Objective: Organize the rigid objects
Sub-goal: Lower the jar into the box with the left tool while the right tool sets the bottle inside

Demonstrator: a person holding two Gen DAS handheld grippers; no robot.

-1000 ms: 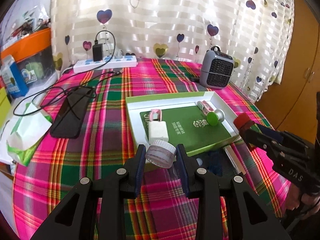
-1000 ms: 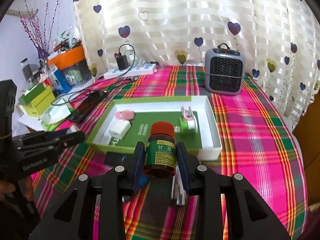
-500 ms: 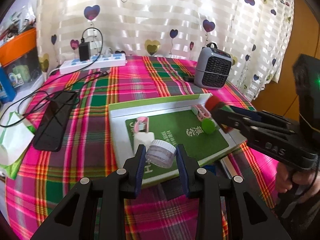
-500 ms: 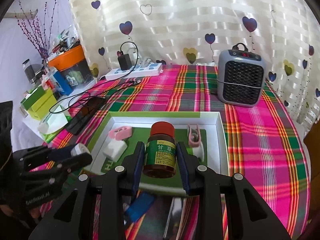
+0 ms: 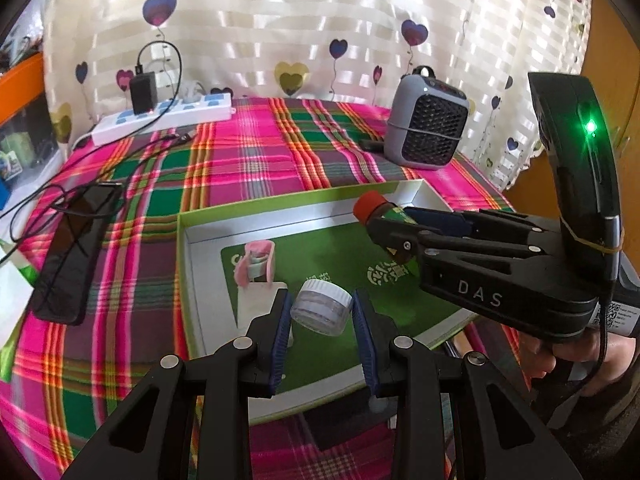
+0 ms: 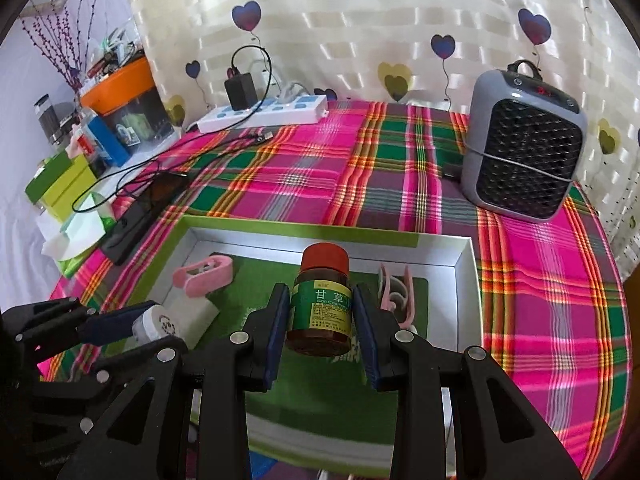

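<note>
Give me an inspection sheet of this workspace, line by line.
Surface: plaid tablecloth, pink and green.
Job's things: white box tray with green liner; inside it two pink clips and a white charger block.
Clutter: grey fan heater, black phone, tissue pack, green boxes.
Grippers: left claw shut on small clear jar; right claw shut on red-capped brown bottle, both over the tray.
Cables: power strip with black adapter; black cord trailing to the phone.
Surroundings: heart-print curtain.
</note>
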